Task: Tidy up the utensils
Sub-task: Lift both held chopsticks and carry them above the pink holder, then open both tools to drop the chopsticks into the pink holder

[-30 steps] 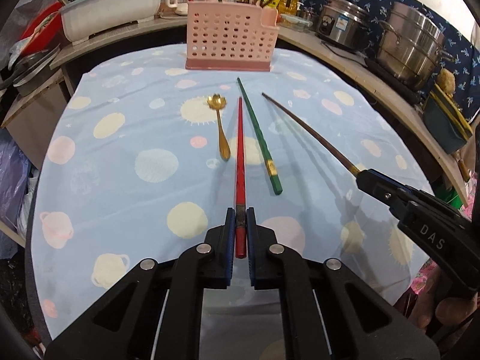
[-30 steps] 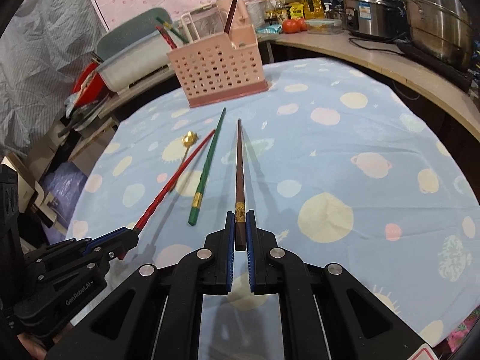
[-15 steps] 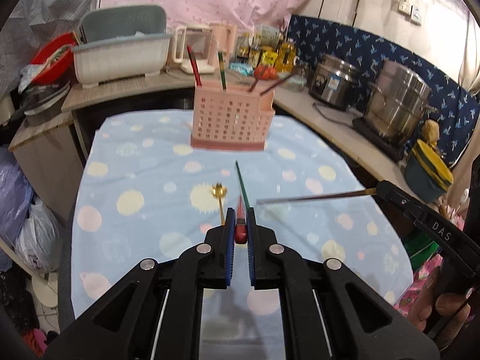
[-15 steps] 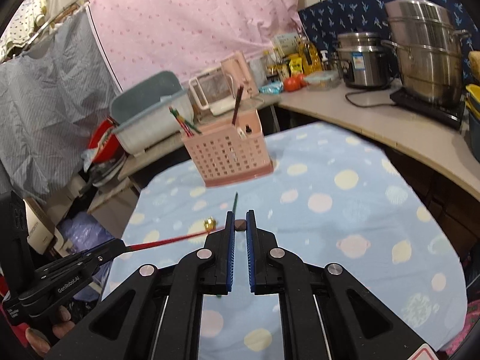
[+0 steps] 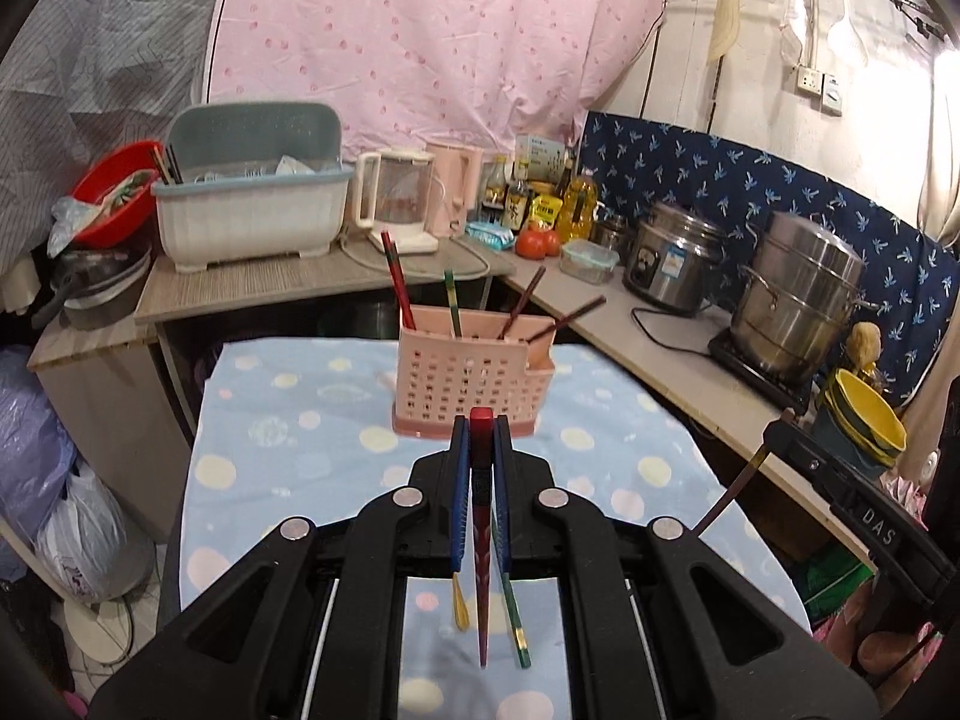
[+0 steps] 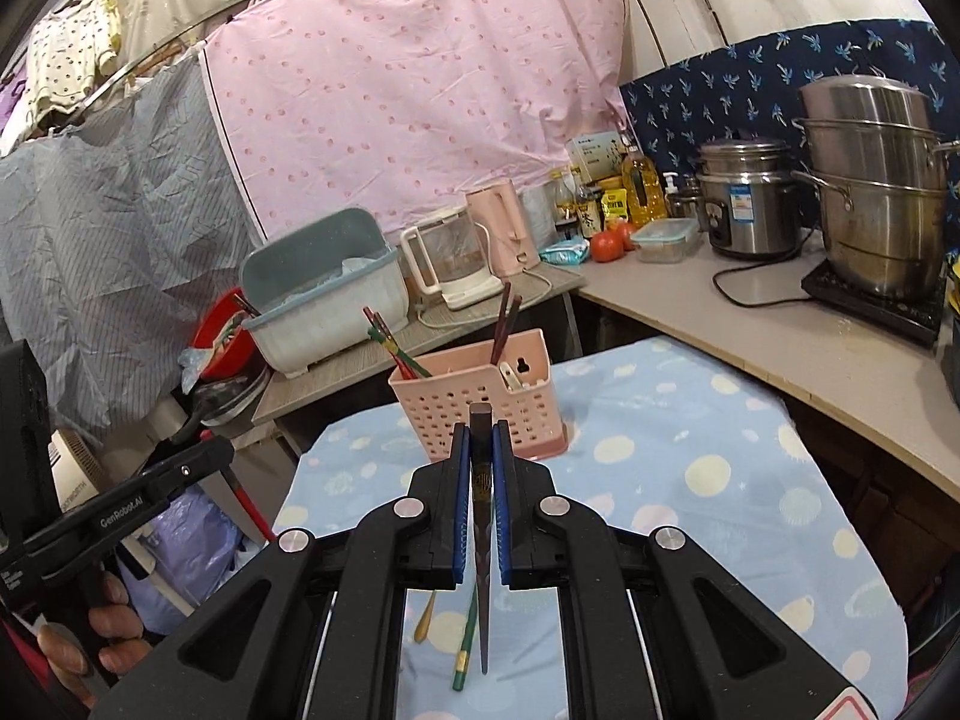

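Observation:
My left gripper is shut on a red chopstick that hangs point-down above the table. My right gripper is shut on a dark brown chopstick, also hanging point-down. A pink perforated utensil holder stands ahead on the spotted blue tablecloth and holds several chopsticks; it also shows in the right wrist view. A green chopstick and a gold spoon lie on the cloth below the grippers; both show in the right wrist view too, the chopstick and the spoon.
A counter behind the table carries a dish rack, kettles, bottles and a red bowl. A side counter on the right holds a rice cooker and a steel steamer pot. The right gripper's body shows at the left view's right edge.
Both grippers have lifted their chopsticks off the table and tilted up, so the sticks now hang point-down. The green chopstick and spoon stay on the cloth.

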`<state>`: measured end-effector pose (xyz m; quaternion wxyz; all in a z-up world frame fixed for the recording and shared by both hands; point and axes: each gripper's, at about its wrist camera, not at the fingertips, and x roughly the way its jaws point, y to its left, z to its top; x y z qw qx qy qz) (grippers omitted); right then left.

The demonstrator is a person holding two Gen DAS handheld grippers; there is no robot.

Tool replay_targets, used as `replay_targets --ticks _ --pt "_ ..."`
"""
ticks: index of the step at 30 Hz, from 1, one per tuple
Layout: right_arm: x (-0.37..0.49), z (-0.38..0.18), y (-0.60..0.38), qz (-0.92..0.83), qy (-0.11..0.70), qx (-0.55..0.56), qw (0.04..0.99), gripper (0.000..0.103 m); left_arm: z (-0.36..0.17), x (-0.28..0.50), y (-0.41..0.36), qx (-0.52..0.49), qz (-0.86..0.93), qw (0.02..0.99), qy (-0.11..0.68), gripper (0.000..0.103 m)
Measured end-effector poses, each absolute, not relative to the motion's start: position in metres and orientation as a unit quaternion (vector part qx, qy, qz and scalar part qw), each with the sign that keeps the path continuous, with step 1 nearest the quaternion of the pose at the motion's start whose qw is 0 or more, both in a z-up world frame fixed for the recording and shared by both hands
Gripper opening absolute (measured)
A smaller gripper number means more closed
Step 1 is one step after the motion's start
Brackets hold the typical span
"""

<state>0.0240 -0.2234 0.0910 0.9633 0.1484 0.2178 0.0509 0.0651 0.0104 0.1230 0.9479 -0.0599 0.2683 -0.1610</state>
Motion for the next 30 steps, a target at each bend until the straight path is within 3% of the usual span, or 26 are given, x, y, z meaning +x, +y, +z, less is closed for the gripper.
replay_targets --ticks 23,30 --pt "0.169 0.185 -0.222 0.057 0.144 0.139 0.978 0.007 0.251 0.192 0.019 -0.067 -0.125 0.979 0.148 0.007" --pt "0.223 0.192 -0.219 0.052 0.137 0.152 0.977 0.007 0.258 0.24 0.009 -0.061 -0.119 0.982 0.136 0.007"
